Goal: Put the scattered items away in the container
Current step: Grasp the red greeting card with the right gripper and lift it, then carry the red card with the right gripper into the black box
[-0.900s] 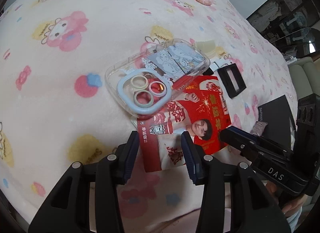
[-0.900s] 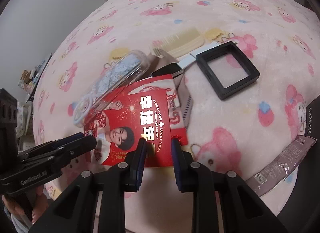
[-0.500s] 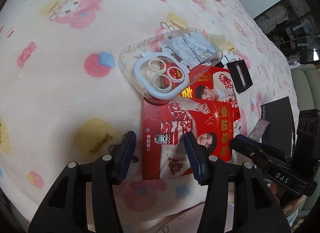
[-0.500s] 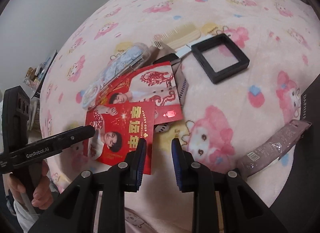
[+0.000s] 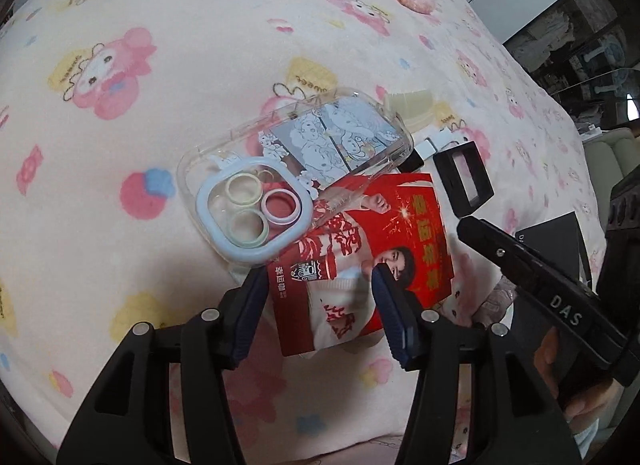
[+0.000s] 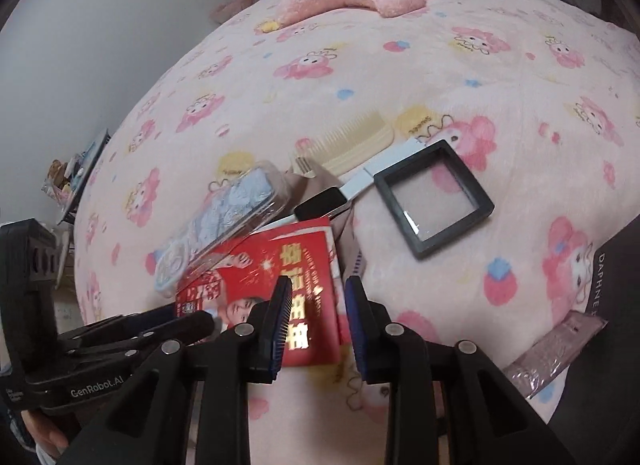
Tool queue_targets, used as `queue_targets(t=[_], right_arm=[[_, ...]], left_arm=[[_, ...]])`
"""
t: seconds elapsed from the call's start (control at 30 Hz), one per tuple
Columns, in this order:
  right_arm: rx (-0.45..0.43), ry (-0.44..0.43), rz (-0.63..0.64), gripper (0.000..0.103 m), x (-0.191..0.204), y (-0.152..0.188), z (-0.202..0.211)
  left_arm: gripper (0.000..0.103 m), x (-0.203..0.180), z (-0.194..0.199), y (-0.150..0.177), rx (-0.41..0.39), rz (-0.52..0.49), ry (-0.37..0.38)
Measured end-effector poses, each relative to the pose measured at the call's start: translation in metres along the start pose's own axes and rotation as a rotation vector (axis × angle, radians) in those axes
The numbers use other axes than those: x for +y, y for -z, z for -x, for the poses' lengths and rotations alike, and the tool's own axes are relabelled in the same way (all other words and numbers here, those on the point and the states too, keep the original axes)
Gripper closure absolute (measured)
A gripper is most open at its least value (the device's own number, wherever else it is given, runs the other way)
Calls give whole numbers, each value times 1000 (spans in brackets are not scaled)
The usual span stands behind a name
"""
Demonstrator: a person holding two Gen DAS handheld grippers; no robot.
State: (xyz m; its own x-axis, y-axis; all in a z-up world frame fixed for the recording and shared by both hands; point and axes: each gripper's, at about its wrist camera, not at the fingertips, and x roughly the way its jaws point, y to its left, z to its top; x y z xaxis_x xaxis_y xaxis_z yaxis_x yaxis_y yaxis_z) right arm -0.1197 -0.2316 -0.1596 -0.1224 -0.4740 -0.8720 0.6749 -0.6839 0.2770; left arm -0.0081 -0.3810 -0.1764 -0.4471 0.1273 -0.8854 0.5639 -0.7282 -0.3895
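We see the clear plastic phone case (image 5: 296, 169) lying on the pink cartoon-print bed blanket (image 5: 160, 65), overlapping the red printed packet (image 5: 372, 249). Left hand-held gripper (image 5: 320, 289) spread over that packet, not pinching. Right hand-held gripper (image 6: 316, 305) part-open, empty. Black square frame (image 6: 434, 197) far right.

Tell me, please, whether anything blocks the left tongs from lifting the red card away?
Yes: the clear phone case lies on the far end of the red card. The near end, between the open left tongs, is uncovered.
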Motion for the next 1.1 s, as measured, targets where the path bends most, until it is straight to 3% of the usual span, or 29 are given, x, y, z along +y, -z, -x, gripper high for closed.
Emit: queue_targets(t=[0.1,0.17,0.3,0.37,0.57,0.67,0.77,0.87,0.97,1.1], right_arm=[[15,0,-13,73,-10,0,-10],[51,-32,-31,63,-16,1,-21],[93,-158,-62,63,-19,8,-32],[85,-203,-54,72,-12,11,-26],[93,-196,-21,72,-1,33,0],[149,-192,-12,71,-1,55,10],[205,-197,9,71,-3,73,11],[162,-155,11,70,-8,77,12],[124,-165,-12,69,-11,72,4],[161,-166,-24,68,-8,68,-16]], left_arm=[[49,6,-4,-5,-5,7,4],[49,8,-6,-11,-14,9,-30],[49,12,-11,-16,5,12,-8],[45,11,-8,-13,15,4,24],[44,10,6,10,52,-6,76],[44,8,11,26,90,-36,91],[44,8,18,35,54,-70,39],[45,19,16,31,22,-50,-21],[45,29,2,26,54,-18,9],[47,21,-2,32,91,-27,62]])
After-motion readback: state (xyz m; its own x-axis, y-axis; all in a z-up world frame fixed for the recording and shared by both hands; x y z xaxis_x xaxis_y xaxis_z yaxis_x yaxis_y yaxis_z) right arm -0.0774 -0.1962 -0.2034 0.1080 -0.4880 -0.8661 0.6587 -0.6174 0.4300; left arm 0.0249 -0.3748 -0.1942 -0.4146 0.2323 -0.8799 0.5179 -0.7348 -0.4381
